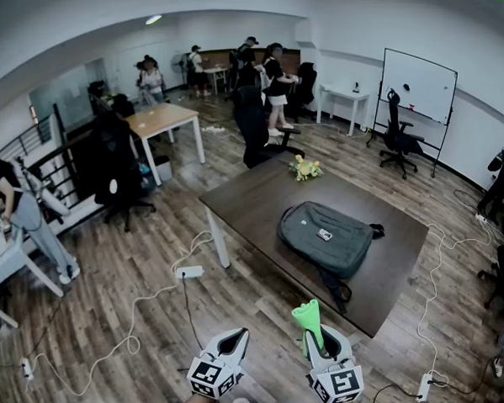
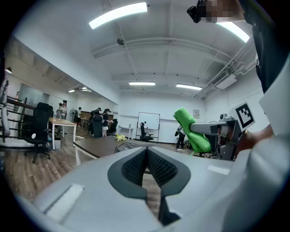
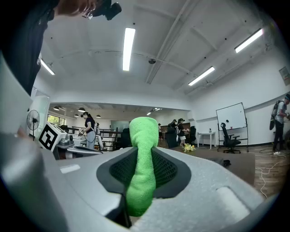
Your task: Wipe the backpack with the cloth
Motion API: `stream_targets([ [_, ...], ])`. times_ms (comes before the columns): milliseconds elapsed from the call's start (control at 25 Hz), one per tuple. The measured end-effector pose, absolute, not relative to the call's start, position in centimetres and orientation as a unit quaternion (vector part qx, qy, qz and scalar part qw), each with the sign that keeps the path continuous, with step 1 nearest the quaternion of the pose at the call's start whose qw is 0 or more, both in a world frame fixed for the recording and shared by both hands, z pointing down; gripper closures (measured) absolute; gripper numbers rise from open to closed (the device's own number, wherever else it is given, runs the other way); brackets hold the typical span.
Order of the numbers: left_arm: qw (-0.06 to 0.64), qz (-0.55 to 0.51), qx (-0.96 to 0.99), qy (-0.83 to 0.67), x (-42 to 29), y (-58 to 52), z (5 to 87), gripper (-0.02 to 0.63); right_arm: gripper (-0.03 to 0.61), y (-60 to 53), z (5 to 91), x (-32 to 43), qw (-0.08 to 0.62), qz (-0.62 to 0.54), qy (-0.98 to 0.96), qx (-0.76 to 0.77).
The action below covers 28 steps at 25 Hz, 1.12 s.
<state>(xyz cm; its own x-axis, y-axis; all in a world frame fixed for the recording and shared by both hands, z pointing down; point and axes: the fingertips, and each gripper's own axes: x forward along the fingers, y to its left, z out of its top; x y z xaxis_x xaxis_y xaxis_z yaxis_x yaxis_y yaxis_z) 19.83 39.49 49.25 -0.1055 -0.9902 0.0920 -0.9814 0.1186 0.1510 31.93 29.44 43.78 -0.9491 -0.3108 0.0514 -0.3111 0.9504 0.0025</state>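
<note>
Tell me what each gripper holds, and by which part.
Right gripper pinches the green cloth near its lower end; the top sticks out. Left gripper: shut, empty.

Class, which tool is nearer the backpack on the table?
Right. The right tool, gripping the green cloth, is just short of the near edge of the table, before the backpack; the left tool is farther left.

The head view looks steeply down from well back, the backpack (image 1: 326, 238) at one o'clock. Both gripper views face level, sharing its table (image 1: 252, 205) ahead.
</note>
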Motion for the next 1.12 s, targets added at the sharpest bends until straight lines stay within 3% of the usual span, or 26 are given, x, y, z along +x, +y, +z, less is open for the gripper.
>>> stream_targets([
  [1120,0.065,-0.017,0.674,-0.735,11.0,42.6,49.4,0.594,0.485,30.5,42.2,24.7,-0.031,0.016,-0.979,0.199],
])
